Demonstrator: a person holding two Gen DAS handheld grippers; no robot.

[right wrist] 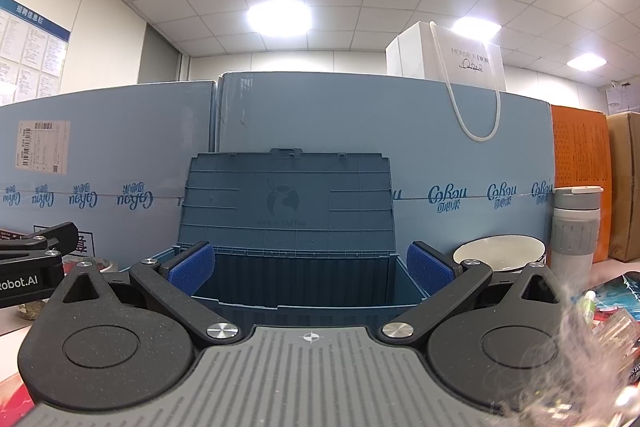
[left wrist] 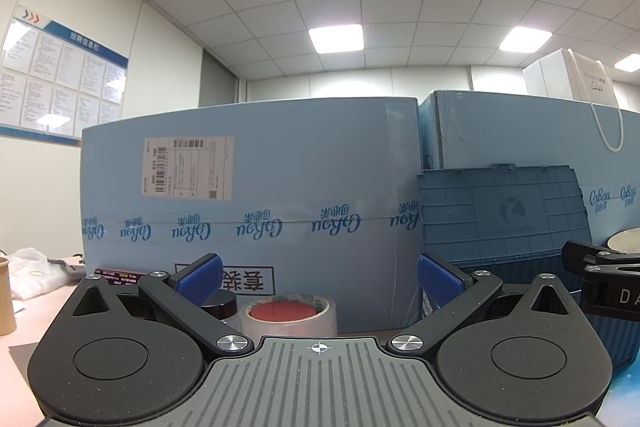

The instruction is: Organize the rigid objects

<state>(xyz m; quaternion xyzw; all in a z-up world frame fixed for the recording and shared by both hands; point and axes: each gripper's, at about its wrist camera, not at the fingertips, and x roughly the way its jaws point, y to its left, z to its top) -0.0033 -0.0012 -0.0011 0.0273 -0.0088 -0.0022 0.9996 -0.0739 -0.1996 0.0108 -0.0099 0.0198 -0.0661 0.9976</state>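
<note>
A blue plastic storage bin with its lid raised stands straight ahead in the right wrist view; its lid also shows in the left wrist view. My right gripper is open and empty, level with the bin's front rim. My left gripper is open and empty. A roll of clear tape with a red centre sits on the table just beyond it. A dark jar lid sits left of the tape. A white bowl and a grey-white tumbler stand right of the bin.
Large light-blue cartons form a wall behind everything. A white paper bag sits on top. An orange box and a brown carton stand far right. Colourful packets lie at right. A paper cup and white plastic bag lie far left.
</note>
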